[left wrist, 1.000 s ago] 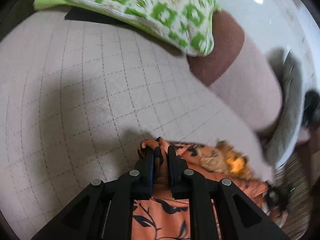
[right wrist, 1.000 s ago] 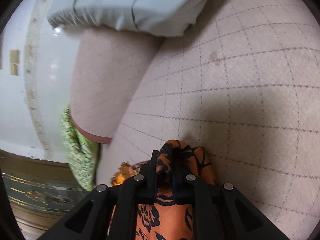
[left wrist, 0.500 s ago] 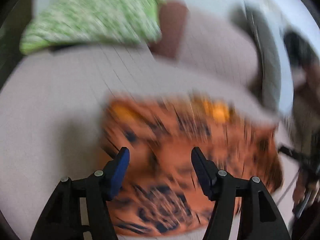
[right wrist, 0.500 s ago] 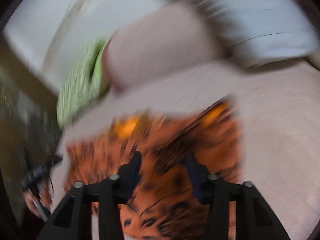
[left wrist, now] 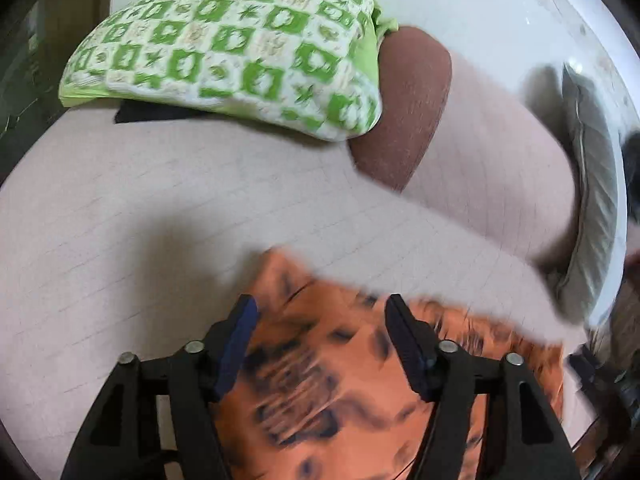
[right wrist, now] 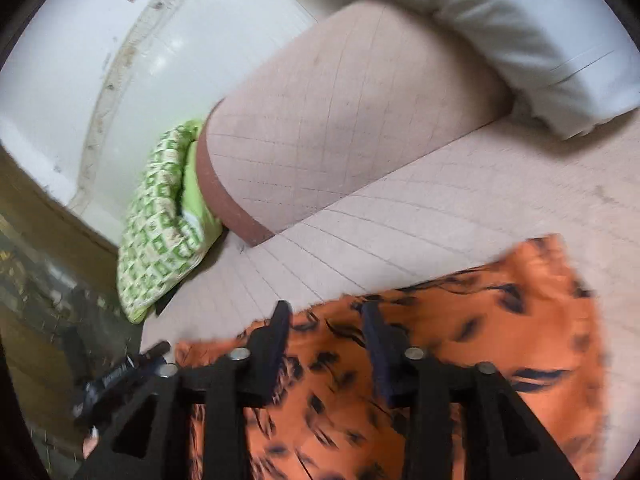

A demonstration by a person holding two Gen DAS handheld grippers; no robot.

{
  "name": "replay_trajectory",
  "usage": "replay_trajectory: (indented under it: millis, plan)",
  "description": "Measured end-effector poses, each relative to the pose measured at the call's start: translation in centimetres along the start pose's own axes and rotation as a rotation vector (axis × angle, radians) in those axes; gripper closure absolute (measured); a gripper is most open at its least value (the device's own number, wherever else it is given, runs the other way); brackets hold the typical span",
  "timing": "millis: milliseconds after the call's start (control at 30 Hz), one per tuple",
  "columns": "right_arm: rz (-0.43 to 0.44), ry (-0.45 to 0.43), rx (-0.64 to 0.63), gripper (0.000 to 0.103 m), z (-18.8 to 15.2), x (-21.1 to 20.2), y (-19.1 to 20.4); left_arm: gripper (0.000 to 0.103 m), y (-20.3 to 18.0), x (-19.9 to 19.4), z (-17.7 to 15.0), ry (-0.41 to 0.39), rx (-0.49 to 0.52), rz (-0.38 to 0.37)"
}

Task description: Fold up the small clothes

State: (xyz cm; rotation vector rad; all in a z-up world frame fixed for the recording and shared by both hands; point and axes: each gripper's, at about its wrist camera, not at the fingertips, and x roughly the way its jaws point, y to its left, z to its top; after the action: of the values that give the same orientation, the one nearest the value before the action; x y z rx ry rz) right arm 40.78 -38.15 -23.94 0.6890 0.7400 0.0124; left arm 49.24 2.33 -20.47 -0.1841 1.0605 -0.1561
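An orange garment with dark leaf print (left wrist: 360,400) lies spread flat on the quilted pinkish sofa seat (left wrist: 140,208), near its front edge. The left hand-held gripper (left wrist: 320,320) hangs above the cloth, its jaws opening with nothing pinched between them. The right hand-held gripper (right wrist: 326,320) is likewise opening over the cloth, free of it. A green patterned cushion (left wrist: 240,48) rests at the seat's far side against the armrest (left wrist: 480,152).

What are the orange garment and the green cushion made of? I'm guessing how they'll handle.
Orange garment: looks like thin, soft woven fabric with a dark printed pattern and a matte finish; it lies flat, though blur hides the weave. Green cushion: seemingly printed cotton-like cloth over soft stuffing, matte, plump and rounded at the edges.
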Motion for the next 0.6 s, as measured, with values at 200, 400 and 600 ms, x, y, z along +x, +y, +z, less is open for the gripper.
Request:
replay_trajectory:
  millis: [200,400,600]
  plan:
    - [-0.01,0.006,0.082,0.042,-6.4,-11.6,-9.0,0.034,8.4,-4.1,-9.4,0.073,-0.08,-0.009]
    - [0.106,0.076,0.289,0.04,-15.8,-15.7,-12.9,0.021,12.4,-8.7,-19.2,0.087,-0.361,-0.193]
    - [0.179,0.097,0.513,0.039,-19.8,-12.1,-13.1,0.006,8.4,-7.2,-19.9,0.095,-0.473,-0.18]
